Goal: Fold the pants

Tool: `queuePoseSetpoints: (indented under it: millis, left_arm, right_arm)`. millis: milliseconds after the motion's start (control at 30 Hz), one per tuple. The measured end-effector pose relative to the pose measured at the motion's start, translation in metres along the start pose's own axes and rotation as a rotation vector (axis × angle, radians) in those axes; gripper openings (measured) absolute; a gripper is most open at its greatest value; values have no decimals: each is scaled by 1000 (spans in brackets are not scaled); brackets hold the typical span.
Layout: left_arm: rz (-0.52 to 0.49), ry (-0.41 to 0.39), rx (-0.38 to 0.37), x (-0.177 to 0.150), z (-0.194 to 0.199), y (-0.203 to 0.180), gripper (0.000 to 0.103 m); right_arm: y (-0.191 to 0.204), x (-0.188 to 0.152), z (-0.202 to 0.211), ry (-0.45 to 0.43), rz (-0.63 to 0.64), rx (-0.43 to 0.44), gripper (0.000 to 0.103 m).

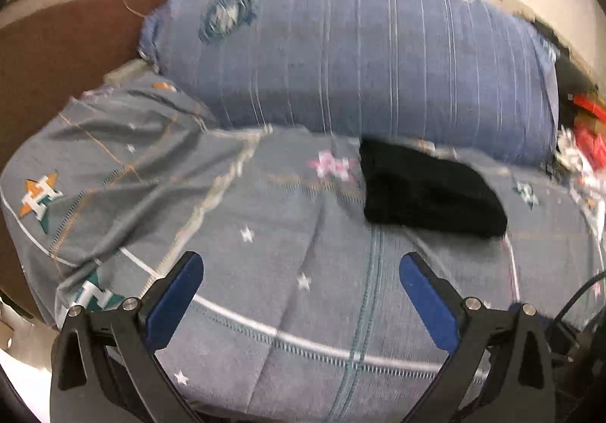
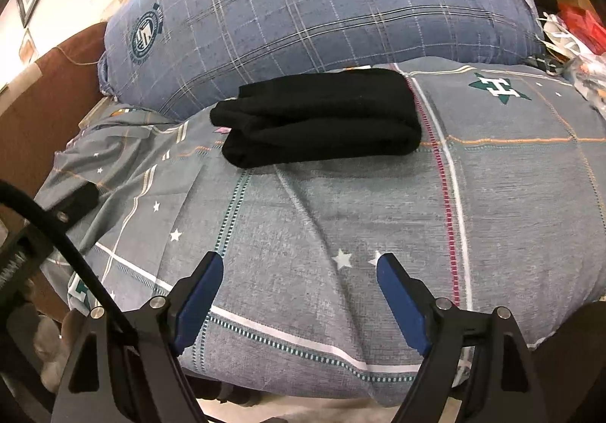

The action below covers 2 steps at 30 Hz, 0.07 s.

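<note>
The black pants [image 2: 318, 116] lie folded into a compact bundle on the grey patterned bedspread [image 2: 341, 218], close to the blue pillow. They also show in the left wrist view [image 1: 428, 188], to the right of centre. My left gripper [image 1: 301, 267] is open and empty, above the bedspread and well short of the pants. My right gripper [image 2: 299, 265] is open and empty, also short of the pants. The tip of the left gripper [image 2: 77, 201] shows at the left edge of the right wrist view.
A large blue plaid pillow [image 2: 322, 6] lies behind the pants. A brown headboard or sofa back [image 1: 57, 55] stands at the left. Red and white clutter [image 2: 575, 17] sits at the far right. The bed's front edge [image 2: 303, 396] is just below my right gripper.
</note>
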<state>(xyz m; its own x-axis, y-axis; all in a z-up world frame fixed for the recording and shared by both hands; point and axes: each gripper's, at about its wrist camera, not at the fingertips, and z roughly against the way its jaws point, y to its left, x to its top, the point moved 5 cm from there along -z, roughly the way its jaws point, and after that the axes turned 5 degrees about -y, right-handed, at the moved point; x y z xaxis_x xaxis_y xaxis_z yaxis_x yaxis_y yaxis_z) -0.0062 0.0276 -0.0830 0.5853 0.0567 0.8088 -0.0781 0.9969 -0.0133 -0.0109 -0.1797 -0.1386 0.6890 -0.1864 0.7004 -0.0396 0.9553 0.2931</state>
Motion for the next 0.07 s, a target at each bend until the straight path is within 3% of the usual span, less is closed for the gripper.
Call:
queuePoseSetpoints:
  millis: [67]
  left_arm:
    - [-3, 61, -21, -8, -11, -4, 103]
  right_arm:
    - [4, -3, -4, 11, 13, 5, 88]
